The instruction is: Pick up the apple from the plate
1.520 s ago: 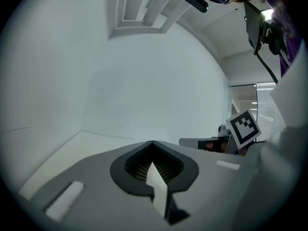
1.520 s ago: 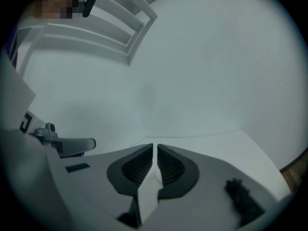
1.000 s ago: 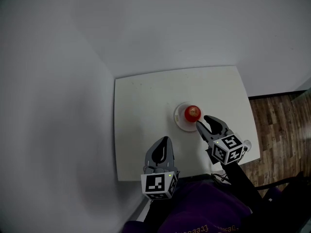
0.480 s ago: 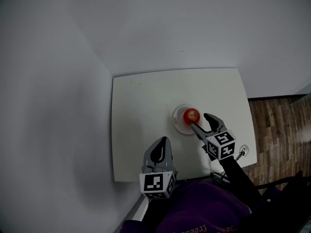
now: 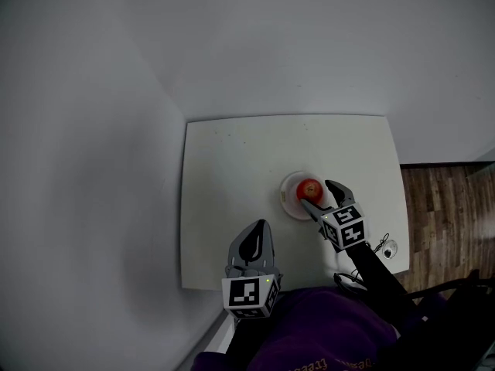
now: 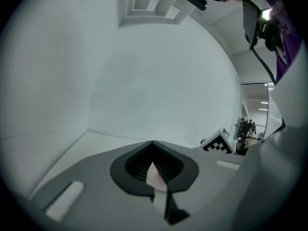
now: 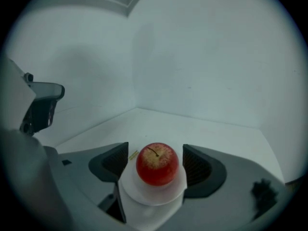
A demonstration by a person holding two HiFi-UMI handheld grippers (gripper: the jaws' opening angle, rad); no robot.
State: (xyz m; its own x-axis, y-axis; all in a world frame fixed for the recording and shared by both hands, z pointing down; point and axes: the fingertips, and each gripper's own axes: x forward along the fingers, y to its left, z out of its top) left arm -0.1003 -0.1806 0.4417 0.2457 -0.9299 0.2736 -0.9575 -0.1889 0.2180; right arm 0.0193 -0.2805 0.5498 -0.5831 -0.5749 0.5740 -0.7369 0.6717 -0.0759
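Observation:
A red apple [image 5: 311, 188] with a yellowish top sits on a small white plate [image 5: 288, 202] on the white table. In the right gripper view the apple [image 7: 157, 163] stands upright on the plate [image 7: 150, 198], between my two dark pads [image 7: 198, 164]. My right gripper [image 5: 320, 195] reaches over the plate's near edge. Its jaws are opening, one on each side of the apple, with a gap to it on both sides. My left gripper [image 5: 257, 230] hovers over the table's near edge, left of the plate. Its jaws [image 6: 153, 147] are shut with nothing in them.
The white table [image 5: 232, 168] stands in a corner between two pale walls. Wooden floor [image 5: 448, 207] lies to the right. A small dark object with a cord [image 5: 386, 247] lies at the table's near right edge. The left gripper [image 7: 42, 110] shows at the right gripper view's left.
My right gripper has moved forward and down to the plate, and its jaws have spread wider and now flank the apple. The left gripper has stayed still.

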